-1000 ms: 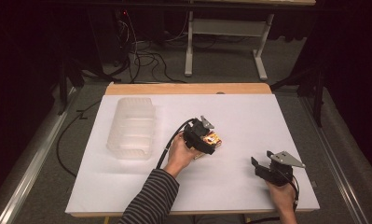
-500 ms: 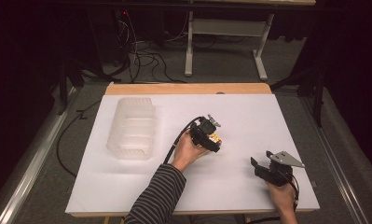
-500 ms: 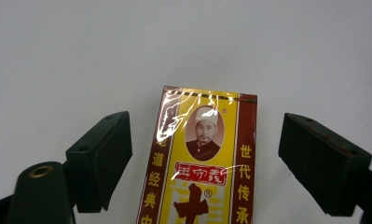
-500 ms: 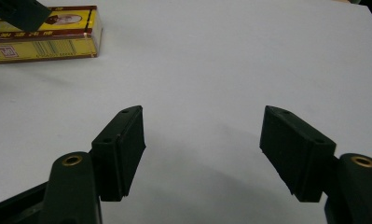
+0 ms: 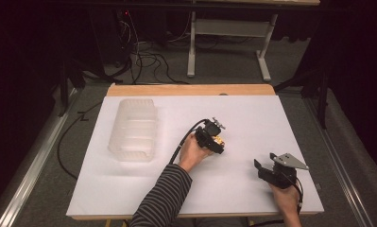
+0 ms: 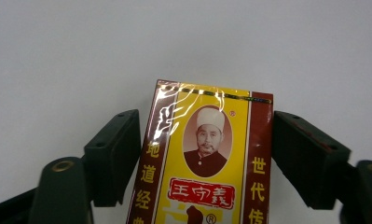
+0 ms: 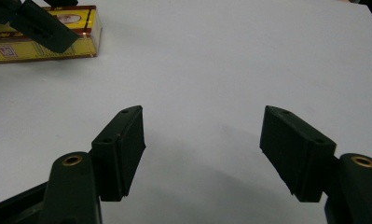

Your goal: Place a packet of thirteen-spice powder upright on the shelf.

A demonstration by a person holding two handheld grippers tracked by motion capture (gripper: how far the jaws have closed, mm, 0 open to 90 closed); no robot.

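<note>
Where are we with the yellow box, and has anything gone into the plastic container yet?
Nothing looks placed: the clear ribbed plastic container appears empty. In hand: the left gripper has its jaws either side of the yellow and dark red printed box; a firm clamp is unclear. The right gripper is open and idle. Left, probably: carrying the box to the container.

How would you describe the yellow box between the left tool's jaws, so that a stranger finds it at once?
Start at the white table and go right from the clear tray to the middle. There the left tool has a jaw on each side of a flat box. It is the one coloured thing: glossy yellow with dark red edges, Chinese lettering and an oval portrait.
</note>
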